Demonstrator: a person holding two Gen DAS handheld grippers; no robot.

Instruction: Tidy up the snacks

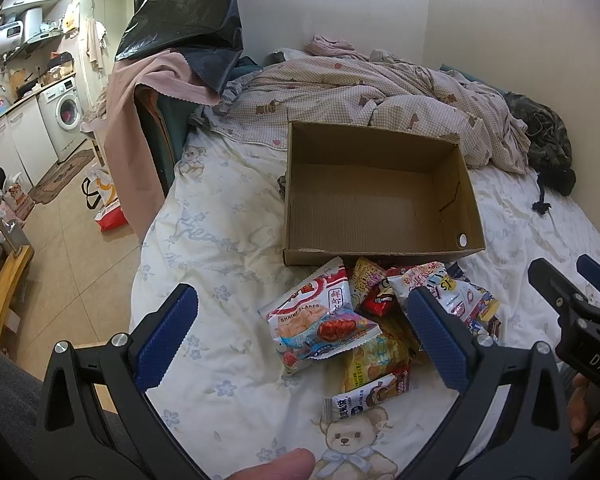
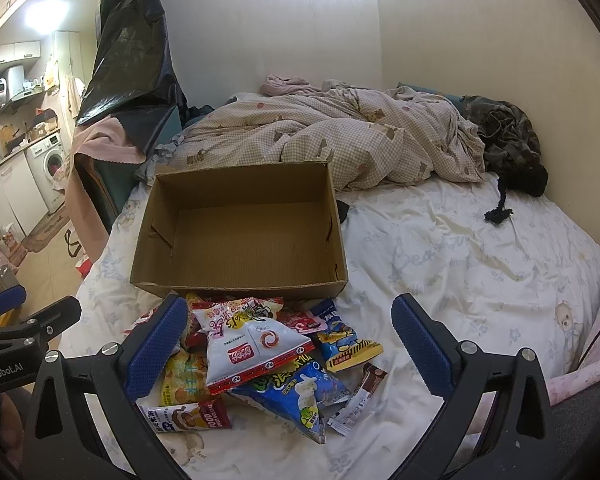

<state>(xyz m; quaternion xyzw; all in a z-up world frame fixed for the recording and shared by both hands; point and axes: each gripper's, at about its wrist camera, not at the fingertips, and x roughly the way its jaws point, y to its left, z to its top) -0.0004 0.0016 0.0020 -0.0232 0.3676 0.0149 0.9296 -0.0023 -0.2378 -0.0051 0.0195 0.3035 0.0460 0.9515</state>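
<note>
We see the snack packets (image 2: 260, 360) heaped on the white bedsheet (image 2: 460, 264), just in front of the cardboard box (image 2: 240, 280). Our left gripper (image 1: 304, 344) and right gripper (image 2: 286, 354) both hover over the heap, jaws spread wide, gripping nothing.

Each gripper, left gripper (image 1: 302, 320) and right gripper (image 2: 286, 338), has black plastic arms with triangular cut-outs, silver round screws and blue textured finger pads (image 1: 166, 336), with white "GenRobot.AI" lettering on one body.
</note>
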